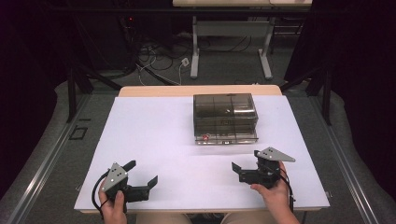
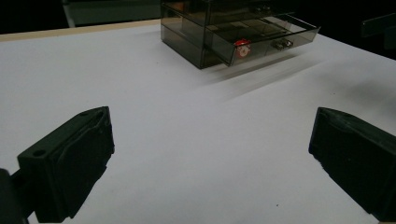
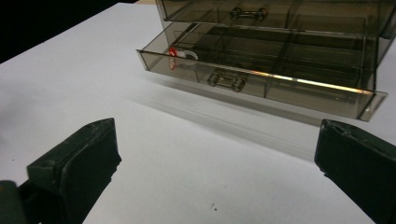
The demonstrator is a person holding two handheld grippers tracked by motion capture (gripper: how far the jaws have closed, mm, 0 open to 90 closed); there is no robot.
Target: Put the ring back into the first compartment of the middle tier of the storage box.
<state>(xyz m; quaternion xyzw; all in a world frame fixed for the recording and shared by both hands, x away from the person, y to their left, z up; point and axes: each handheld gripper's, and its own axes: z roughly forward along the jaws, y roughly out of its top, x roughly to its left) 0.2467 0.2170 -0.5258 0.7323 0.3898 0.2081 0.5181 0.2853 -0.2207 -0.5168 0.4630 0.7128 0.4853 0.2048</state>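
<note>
White tabletop [image 1: 154, 140] carries the smoky transparent plastic drawer box [image 1: 225, 118], bottom drawer out, well ahead of my left gripper [image 1: 142, 173] and right gripper [image 1: 244, 159], both spread wide and empty.

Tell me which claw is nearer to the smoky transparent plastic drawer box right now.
Right. The right claw sits just in front of the smoky transparent plastic drawer box, near its open lower drawer; the left claw is farther off, to the box's front left.

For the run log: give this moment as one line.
left gripper: open, empty | right gripper: open, empty | drawer unit: middle drawer pulled out | small red item in its corner
</note>
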